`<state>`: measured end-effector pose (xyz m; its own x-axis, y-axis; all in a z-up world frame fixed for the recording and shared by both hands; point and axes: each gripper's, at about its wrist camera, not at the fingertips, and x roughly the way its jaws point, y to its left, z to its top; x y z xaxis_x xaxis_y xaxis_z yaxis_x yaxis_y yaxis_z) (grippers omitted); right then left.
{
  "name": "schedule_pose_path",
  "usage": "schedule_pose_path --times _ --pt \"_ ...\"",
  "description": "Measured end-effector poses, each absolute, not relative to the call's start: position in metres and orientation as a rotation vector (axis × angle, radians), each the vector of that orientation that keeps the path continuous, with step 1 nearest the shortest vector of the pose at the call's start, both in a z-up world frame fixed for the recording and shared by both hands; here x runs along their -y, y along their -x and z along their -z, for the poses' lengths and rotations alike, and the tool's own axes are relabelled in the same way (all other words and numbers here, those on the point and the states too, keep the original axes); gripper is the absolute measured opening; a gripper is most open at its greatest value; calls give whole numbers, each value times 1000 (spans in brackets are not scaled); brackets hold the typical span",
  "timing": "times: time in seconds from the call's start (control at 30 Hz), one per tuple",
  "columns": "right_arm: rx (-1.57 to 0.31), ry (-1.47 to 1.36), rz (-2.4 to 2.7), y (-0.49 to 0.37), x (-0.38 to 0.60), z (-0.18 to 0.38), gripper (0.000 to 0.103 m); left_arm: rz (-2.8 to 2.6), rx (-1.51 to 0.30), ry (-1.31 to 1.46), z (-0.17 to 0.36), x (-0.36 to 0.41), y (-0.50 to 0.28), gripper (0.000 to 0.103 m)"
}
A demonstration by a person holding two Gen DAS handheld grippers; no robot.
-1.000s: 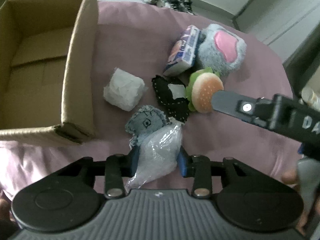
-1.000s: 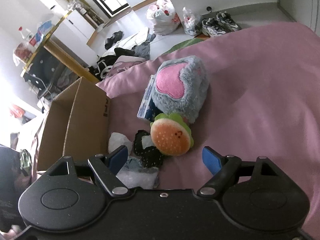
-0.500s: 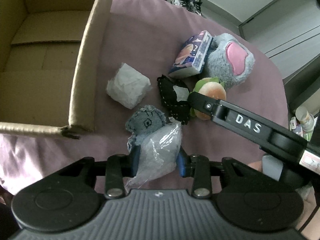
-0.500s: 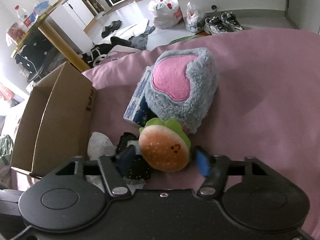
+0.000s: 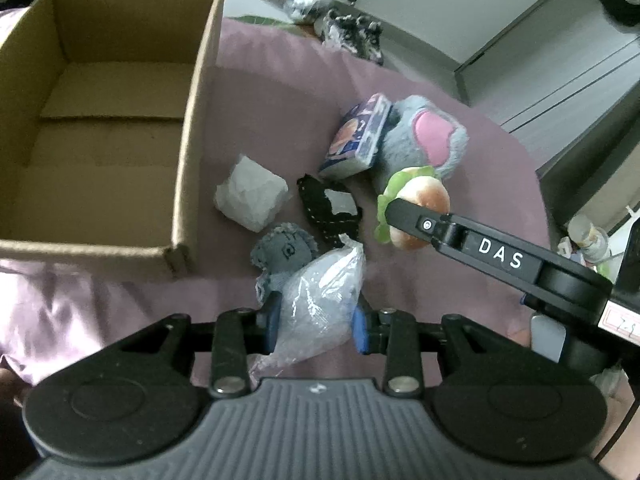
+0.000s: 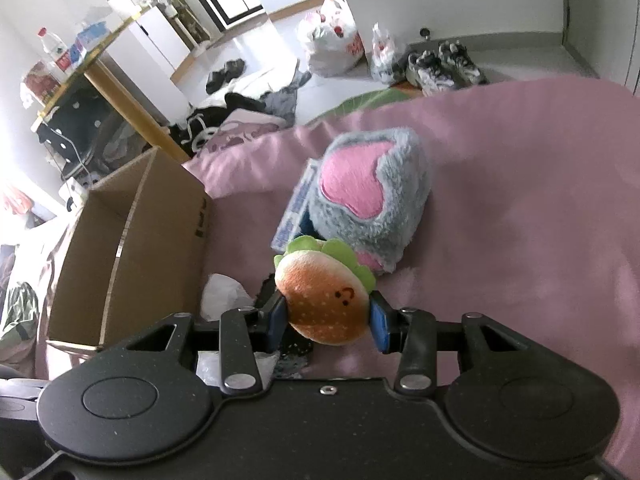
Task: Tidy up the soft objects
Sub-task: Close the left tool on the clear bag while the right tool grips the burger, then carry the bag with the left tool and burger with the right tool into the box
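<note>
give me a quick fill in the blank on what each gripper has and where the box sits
The right gripper is shut on the plush ____ toy.
The left gripper is clamped on a clear ____ bag.
The open brown cardboard box holds ____.
The grey plush has a ____ patch on it.

Missing words: hamburger; plastic; nothing; pink

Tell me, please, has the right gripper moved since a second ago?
Yes. The right gripper has advanced toward the grey plush and closed on the burger toy.
</note>
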<state>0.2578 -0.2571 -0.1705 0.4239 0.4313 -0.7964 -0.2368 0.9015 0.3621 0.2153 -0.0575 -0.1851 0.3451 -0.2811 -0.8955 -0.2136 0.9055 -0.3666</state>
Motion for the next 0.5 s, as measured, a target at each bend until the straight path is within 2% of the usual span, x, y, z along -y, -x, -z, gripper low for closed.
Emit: schedule_pose_path --times 0.5 --pt "-936 -170 -479 -220 249 123 41 43 -1081 429 127 38 -176 33"
